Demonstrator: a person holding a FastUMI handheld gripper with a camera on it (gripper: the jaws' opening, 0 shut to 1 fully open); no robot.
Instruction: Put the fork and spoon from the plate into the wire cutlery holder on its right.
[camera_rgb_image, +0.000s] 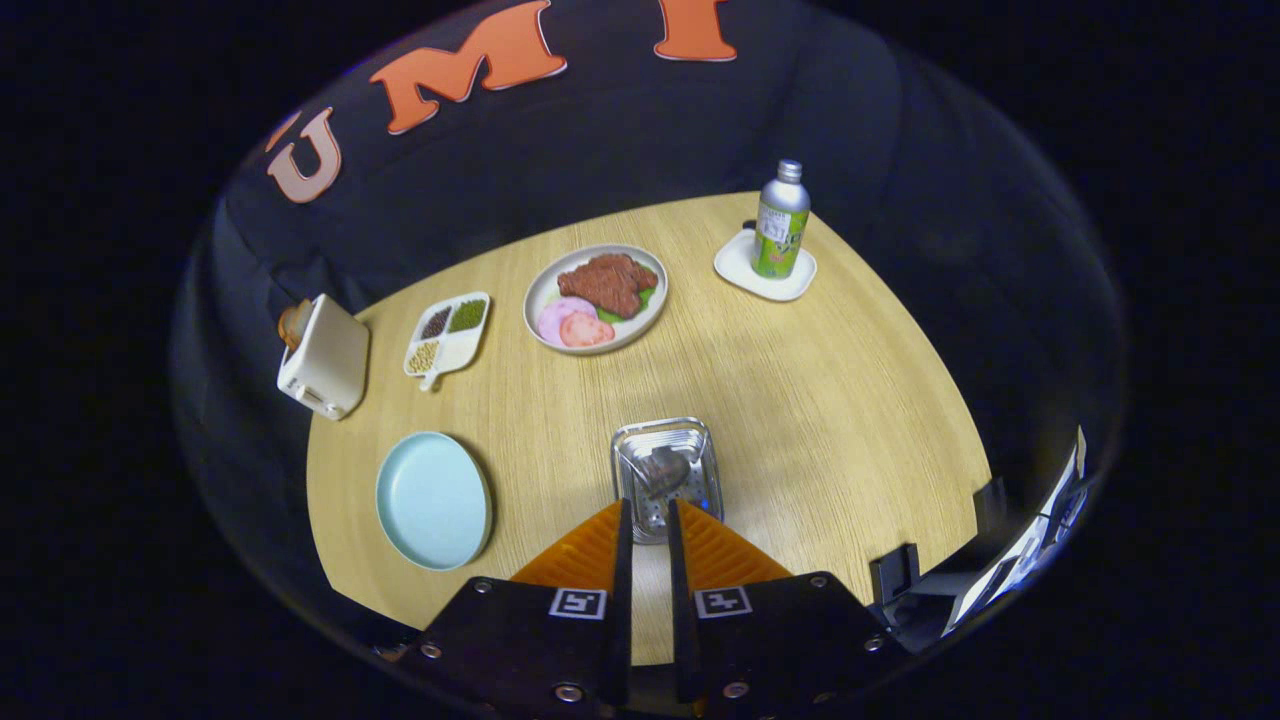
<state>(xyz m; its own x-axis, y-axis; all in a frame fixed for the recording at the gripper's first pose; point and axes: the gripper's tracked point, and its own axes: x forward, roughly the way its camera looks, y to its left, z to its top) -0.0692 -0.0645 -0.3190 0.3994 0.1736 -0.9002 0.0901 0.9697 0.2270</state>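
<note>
My gripper hovers right over the wire cutlery holder, a shiny metal basket on the wooden table. Its fingers stand close together, and a thin pale handle runs up the narrow gap between them. That handle leads down to the rounded grey bowl of the spoon inside the holder. Other metal in the holder is too blurred to tell as the fork. The light blue plate lies to the left of the holder with nothing on it.
Beyond the holder are a plate of meat and sliced food, a divided tray of beans and a white toaster. A metal bottle stands on a white coaster at the far right. The table's edge curves close on the right.
</note>
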